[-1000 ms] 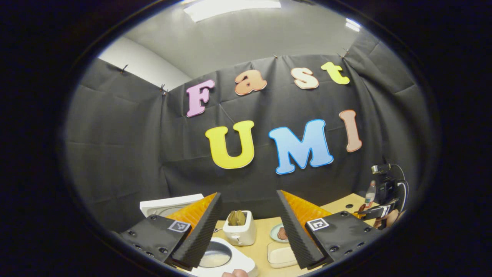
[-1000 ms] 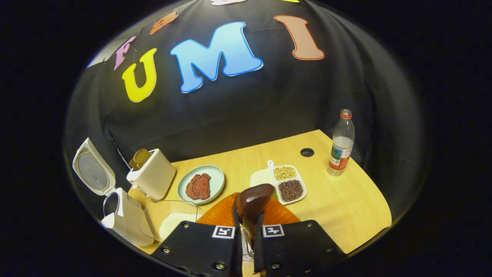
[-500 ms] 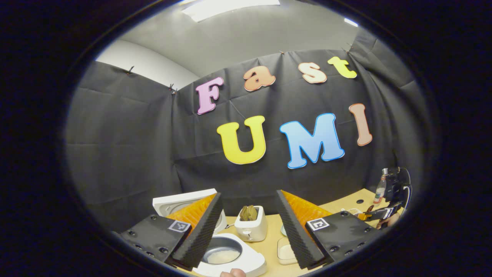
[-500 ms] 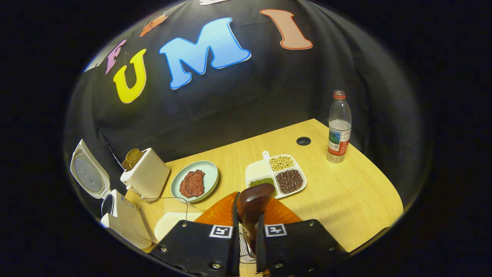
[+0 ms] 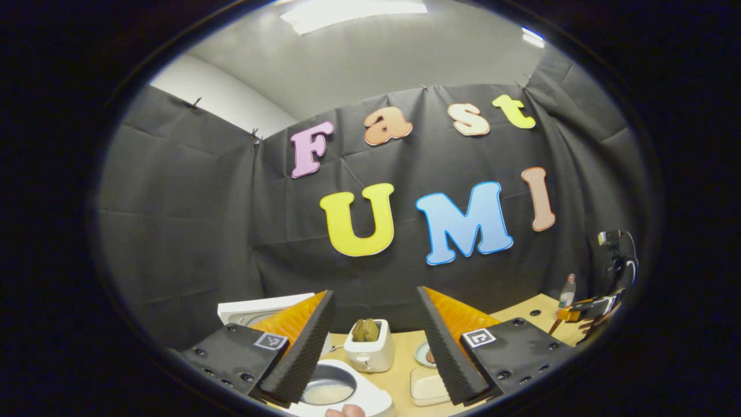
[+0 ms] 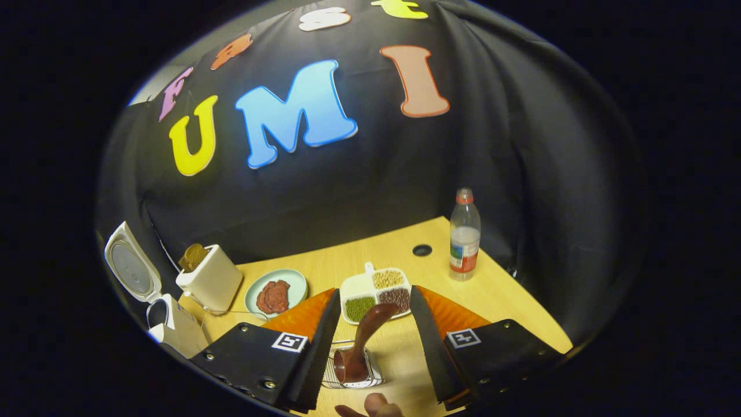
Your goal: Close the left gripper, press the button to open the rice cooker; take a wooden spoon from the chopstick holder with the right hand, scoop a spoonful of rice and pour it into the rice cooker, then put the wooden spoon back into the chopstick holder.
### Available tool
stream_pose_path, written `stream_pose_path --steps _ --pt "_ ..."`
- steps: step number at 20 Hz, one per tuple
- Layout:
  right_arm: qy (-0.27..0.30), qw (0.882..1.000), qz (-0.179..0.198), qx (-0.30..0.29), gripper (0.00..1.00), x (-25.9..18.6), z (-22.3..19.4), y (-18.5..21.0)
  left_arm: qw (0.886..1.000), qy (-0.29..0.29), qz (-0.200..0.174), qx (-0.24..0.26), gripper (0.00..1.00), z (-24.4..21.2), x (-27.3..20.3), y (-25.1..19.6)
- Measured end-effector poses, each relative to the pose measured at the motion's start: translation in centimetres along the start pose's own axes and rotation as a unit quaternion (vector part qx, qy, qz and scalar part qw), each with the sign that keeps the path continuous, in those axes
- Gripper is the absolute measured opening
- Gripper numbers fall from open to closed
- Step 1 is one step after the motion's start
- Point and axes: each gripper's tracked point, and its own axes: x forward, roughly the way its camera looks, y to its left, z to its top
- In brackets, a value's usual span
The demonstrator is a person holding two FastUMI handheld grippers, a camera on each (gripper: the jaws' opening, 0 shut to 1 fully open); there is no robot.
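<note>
- The right gripper (image 6: 373, 327) has its jaws spread wide apart, nothing between them pressed by either finger.
- The dark brown wooden spoon (image 6: 363, 341) stands tilted in the wire-mesh chopstick holder (image 6: 352, 375), at 6 o'clock in the right gripper view, its handle leaning toward 1 o'clock, clear of both fingers.
- A fingertip (image 6: 376, 402) shows just below the holder at the bottom edge.
- The white rice cooker (image 6: 173, 330) sits at 8 o'clock with its round lid (image 6: 128, 270) swung up; beside it, a cream toaster (image 6: 210, 282) holding brown bread.
- On the pale wooden table (image 6: 509, 301): a light-green plate of red meat (image 6: 275, 292), a white divided tray of beans (image 6: 376, 289) at centre, and a clear plastic bottle with a red cap (image 6: 464, 234) at 2 o'clock.
- The left gripper (image 5: 375, 341) also has its jaws wide apart, above the open cooker's pot.
</note>
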Motion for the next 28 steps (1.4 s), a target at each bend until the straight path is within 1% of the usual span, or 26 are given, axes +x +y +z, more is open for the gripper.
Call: stream_pose_path --steps 4,5,6,7,8,9,10,11,12,13,14,17,19,22,25,26,28 --pt "-0.036 0.997 0.051 -0.033 0.72 -2.0 5.5 3.5 1.000 0.004 0.016 -0.021 0.97 -1.1 2.0 2.8" --pt "-0.047 0.997 0.058 -0.038 0.73 -2.3 6.8 4.2 0.999 0.003 0.023 -0.026 1.00 -1.0 2.7 3.9" --pt "-0.057 0.995 0.065 -0.040 0.73 -2.8 8.0 5.1 0.999 0.001 0.029 -0.033 0.97 -0.8 3.3 5.0" --pt "-0.065 0.995 0.073 -0.036 0.73 -3.2 9.0 6.1 0.998 0.003 0.037 -0.042 1.00 -0.7 4.1 6.3" --pt "-0.069 0.994 0.082 -0.030 0.73 -3.5 9.7 6.9 0.998 0.007 0.045 -0.053 1.00 -0.7 5.0 7.8" --pt "-0.073 0.993 0.092 -0.022 0.72 -3.8 10.4 7.7 0.997 0.013 0.054 -0.063 0.97 -0.9 5.8 9.5" --pt "-0.076 0.992 0.099 -0.015 0.73 -4.0 11.1 8.3 0.995 0.017 0.066 -0.067 0.97 -0.8 6.7 11.4" --pt "-0.080 0.991 0.105 -0.011 0.73 -4.2 11.6 8.7 0.995 0.015 0.081 -0.062 1.00 -0.6 7.4 12.9" --pt "-0.083 0.990 0.110 -0.010 0.73 -4.2 11.9 9.1 0.994 0.016 0.099 -0.049 1.00 -0.9 8.3 14.8" --pt "-0.083 0.990 0.112 -0.013 0.72 -4.1 11.9 9.3 0.993 0.020 0.108 -0.037 0.97 -1.4 9.0 16.0" --pt "-0.081 0.990 0.114 -0.017 0.72 -4.0 11.8 9.4 0.993 0.025 0.114 -0.031 1.00 -1.9 9.8 17.0" --pt "-0.074 0.990 0.119 -0.021 0.72 -3.6 11.5 10.0 0.990 0.039 0.126 -0.047 1.00 -3.0 12.2 19.4" --pt "-0.069 0.990 0.122 -0.021 0.72 -3.5 11.4 10.2 0.987 0.050 0.148 -0.049 1.00 -3.8 13.7 21.7" --pt "-0.064 0.990 0.126 -0.019 0.72 -3.3 11.3 10.3 0.981 0.081 0.167 -0.055 1.00 -6.1 16.2 24.4" --pt "-0.068 0.989 0.126 -0.020 0.72 -3.3 11.9 10.4 0.974 0.118 0.178 -0.076 1.00 -9.2 18.2 25.9" --pt "-0.070 0.989 0.126 -0.021 0.72 -3.4 12.3 10.4 0.972 0.130 0.181 -0.076 0.98 -10.1 18.5 26.2" --pt "-0.069 0.989 0.125 -0.022 0.72 -3.3 12.4 10.3 0.969 0.149 0.184 -0.076 0.98 -11.8 19.0 26.7"
